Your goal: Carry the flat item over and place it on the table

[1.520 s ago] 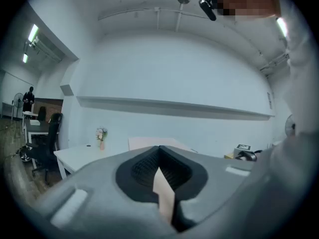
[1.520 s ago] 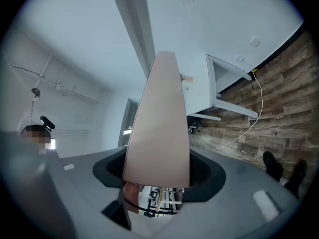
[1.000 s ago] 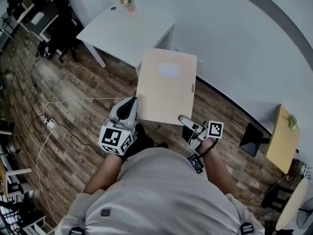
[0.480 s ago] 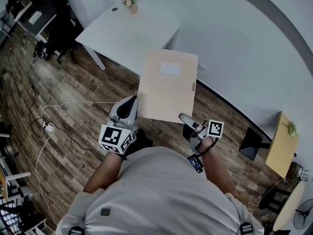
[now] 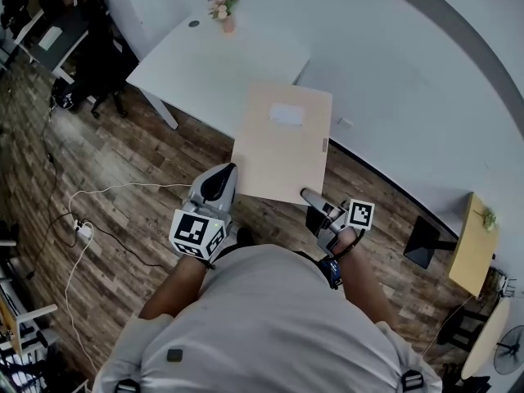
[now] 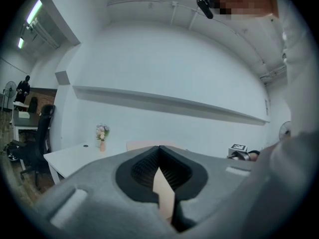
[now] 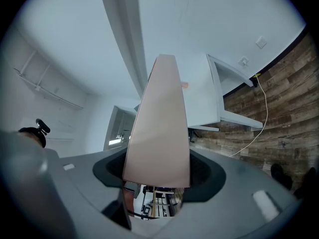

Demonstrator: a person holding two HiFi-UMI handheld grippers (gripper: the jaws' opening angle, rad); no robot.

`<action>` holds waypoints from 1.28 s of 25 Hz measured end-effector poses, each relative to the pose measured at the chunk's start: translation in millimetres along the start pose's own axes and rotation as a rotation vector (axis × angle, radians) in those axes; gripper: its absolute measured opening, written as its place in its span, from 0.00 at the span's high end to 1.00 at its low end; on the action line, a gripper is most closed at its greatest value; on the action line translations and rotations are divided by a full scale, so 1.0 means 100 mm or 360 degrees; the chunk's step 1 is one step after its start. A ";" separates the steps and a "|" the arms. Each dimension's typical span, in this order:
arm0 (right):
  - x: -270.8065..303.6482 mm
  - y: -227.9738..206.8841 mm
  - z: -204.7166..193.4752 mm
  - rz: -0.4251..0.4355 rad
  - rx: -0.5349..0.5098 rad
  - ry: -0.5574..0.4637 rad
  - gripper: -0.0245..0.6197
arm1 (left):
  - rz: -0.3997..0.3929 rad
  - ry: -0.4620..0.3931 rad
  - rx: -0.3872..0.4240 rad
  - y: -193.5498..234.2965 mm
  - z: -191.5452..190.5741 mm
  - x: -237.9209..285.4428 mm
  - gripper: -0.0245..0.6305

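Head view shows the flat board [image 5: 282,142], pale tan with a white label near its far end, held level in the air in front of the person and above the wooden floor [image 5: 123,178]. The left hand-held gripper [image 5: 225,174] has the board's near-left corner and the right hand-held gripper [image 5: 307,195] has its near-right corner, so the board reaches away from both toward the white table [image 5: 205,64]. The board's far-left corner overlaps the table's near-right corner in this view; whether it is over the tabletop yet cannot be told. A small vase of flowers [image 5: 223,2] stands by the table's far edge, well apart from the board. In the left gripper view, the left hand-held gripper [image 6: 160,158] has its jaws drawn together on a thin sliver of the board [image 6: 163,193], seen almost edge-on. In the right gripper view, the right hand-held gripper [image 7: 157,176] holds the board [image 7: 162,128] between its jaws. The board's broad face runs straight out from them and narrows toward the table [image 7: 207,98].
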State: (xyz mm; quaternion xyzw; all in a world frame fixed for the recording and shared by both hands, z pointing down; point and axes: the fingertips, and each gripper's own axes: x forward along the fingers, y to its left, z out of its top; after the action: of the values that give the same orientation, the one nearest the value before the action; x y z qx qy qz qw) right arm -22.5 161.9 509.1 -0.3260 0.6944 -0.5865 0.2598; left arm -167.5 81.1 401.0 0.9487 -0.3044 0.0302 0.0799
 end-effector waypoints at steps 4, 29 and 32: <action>0.28 -0.03 0.00 -0.0007 0.0004 0.0005 0.50 | 0.0000 0.0003 -0.0016 0.30 0.00 0.00 0.96; 1.38 -0.29 1.08 0.0088 0.0046 0.0386 0.50 | 0.0336 0.0019 -0.0036 1.23 0.15 0.82 0.96; 1.37 -0.35 1.39 0.0088 0.0050 0.0433 0.50 | 0.0376 0.0013 -0.0039 1.22 0.22 1.12 0.96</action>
State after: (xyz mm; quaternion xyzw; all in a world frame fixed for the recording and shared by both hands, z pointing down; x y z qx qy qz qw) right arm -3.0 -34.9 522.0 -0.2200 0.7228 -0.6286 0.1844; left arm -146.7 -84.5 407.8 0.9051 -0.4141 0.0395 0.0887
